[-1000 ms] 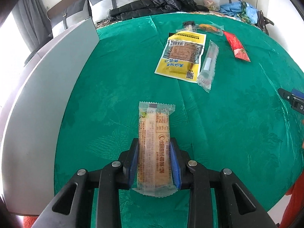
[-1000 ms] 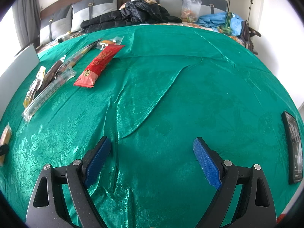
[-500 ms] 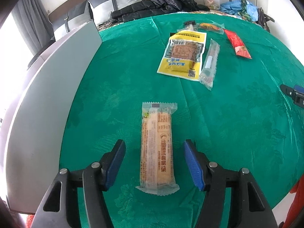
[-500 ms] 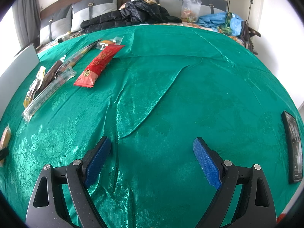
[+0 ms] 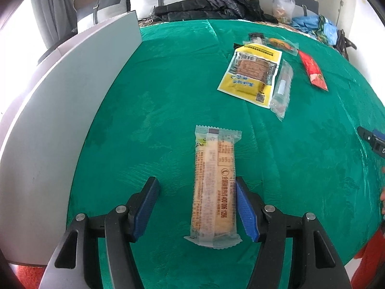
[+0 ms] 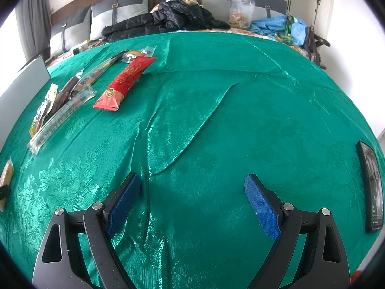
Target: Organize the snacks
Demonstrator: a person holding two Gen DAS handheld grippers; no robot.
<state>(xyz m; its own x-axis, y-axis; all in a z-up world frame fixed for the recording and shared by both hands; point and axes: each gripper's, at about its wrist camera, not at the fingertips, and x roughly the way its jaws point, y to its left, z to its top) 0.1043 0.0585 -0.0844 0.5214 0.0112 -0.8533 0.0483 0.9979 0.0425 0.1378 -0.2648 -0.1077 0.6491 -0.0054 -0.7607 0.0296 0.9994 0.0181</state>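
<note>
Green patterned cloth (image 5: 168,91) covers the worktop, and on it, near the front edge, lies a long clear-wrapped biscuit bar (image 5: 214,187), lengthwise away from the camera. The left hand-held gripper (image 5: 196,207) stands over the bar's near half with its jaws released; they have just been opening and then eased in a touch. The bar sits between the blue pads (image 5: 245,213), close against the right one, with a clear gap to the left one, so nothing is pinched. A grey board (image 5: 55,110) runs along the left side of the cloth. Farther off and to the right lie a yellow snack packet (image 5: 250,72), a slim clear packet (image 5: 281,91) just beside it on the right, a red packet (image 5: 312,71) farther right again, and a small orange-filled packet (image 5: 280,43) at the far end of that group. The right hand-held gripper (image 6: 192,204) hangs over bare, wrinkled cloth with its jaws spread wide and nothing between them. From its view the red packet (image 6: 126,83) lies at the far left, and a dark flat device (image 6: 371,190) rests near the cloth's right edge. A black jacket (image 6: 173,19) is heaped on the grey seats beyond the worktop.
</note>
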